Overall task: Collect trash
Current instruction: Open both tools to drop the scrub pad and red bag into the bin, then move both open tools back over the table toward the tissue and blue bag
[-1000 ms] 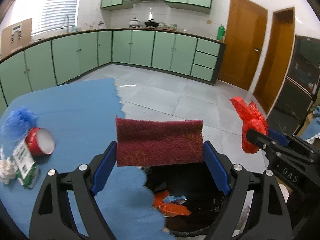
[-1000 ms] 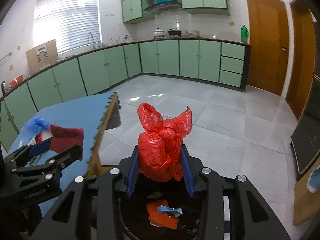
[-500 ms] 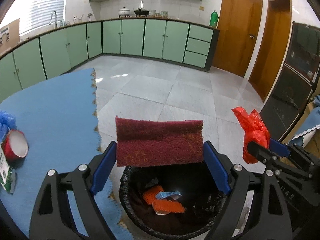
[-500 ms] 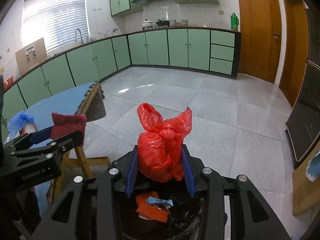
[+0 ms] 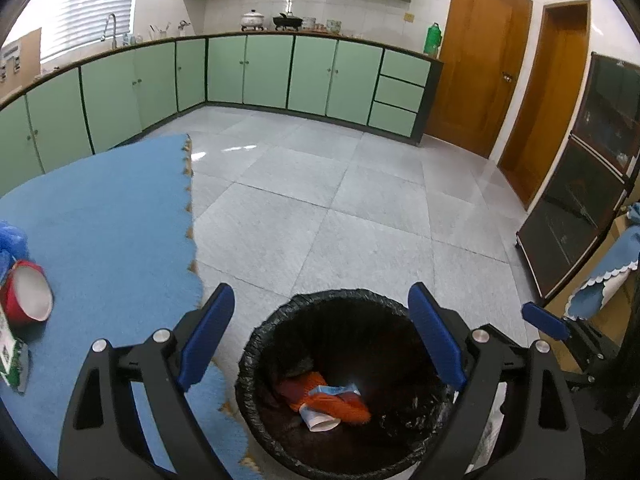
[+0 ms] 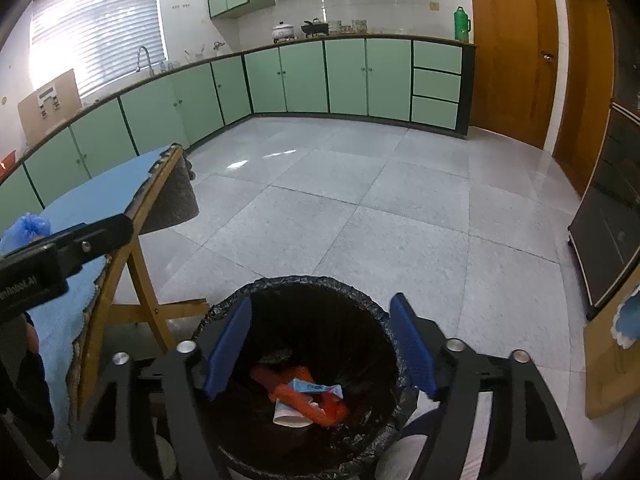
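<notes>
A round bin with a black liner (image 5: pixel 248 364) stands on the floor right under both grippers; it also shows in the right wrist view (image 6: pixel 376 308). Inside lie orange trash (image 5: pixel 336 396) and a small blue-and-white wrapper (image 6: pixel 316 388). My left gripper (image 5: pixel 322 340) is open and empty above the bin. My right gripper (image 6: pixel 320 344) is open and empty above it too. The maroon scouring pad and the red bag are not visible.
A table with a blue cloth (image 5: pixel 100 220) is at the left, holding a red cup (image 5: pixel 24 300), a blue bag (image 5: pixel 12 236) and a green-white carton (image 5: pixel 12 364). Its wooden legs (image 6: pixel 148 280) stand beside the bin. A dark cabinet (image 5: pixel 580 220) is at the right.
Both grippers opened. The maroon pad left my left gripper and the red bag left my right gripper; neither is seen now. Both grippers stay over the bin.
</notes>
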The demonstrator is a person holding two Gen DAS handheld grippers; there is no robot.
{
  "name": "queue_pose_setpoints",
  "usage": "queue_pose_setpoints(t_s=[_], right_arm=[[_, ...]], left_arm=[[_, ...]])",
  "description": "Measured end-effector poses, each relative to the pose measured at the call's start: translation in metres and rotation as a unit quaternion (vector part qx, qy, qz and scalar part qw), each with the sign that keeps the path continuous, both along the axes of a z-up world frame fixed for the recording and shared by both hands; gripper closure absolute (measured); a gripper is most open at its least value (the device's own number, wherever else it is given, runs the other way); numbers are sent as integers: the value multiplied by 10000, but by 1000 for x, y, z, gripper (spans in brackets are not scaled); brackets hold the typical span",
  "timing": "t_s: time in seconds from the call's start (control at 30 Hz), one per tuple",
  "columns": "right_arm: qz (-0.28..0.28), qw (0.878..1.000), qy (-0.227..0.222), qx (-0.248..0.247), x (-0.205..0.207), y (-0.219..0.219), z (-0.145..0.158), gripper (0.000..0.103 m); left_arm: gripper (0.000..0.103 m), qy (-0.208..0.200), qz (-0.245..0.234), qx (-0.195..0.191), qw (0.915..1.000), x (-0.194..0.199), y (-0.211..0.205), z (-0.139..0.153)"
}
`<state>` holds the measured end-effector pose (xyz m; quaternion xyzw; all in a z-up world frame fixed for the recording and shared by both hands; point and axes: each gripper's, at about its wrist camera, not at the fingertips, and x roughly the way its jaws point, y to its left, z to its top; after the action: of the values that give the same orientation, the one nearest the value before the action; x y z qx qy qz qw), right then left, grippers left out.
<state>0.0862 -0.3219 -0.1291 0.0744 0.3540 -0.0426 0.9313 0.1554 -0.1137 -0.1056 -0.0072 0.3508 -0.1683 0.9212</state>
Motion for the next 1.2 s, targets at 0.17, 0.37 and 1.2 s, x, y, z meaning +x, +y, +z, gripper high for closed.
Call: queue_pose_setpoints(t_s=[0.17,0.37,1.2], right_arm=[[-66,9999,-101,75,-3,5,15,6],[-6,9995,-258,196,-4,17,35,6],[1456,9871,-661,92,19,186,68,6]], left_arm=[[14,-206,202,-9,9996,-6,21,15],[13,-440,514,-18,9977,-17,56,35],[13,-756,2365,307,9682,-71,243,61]])
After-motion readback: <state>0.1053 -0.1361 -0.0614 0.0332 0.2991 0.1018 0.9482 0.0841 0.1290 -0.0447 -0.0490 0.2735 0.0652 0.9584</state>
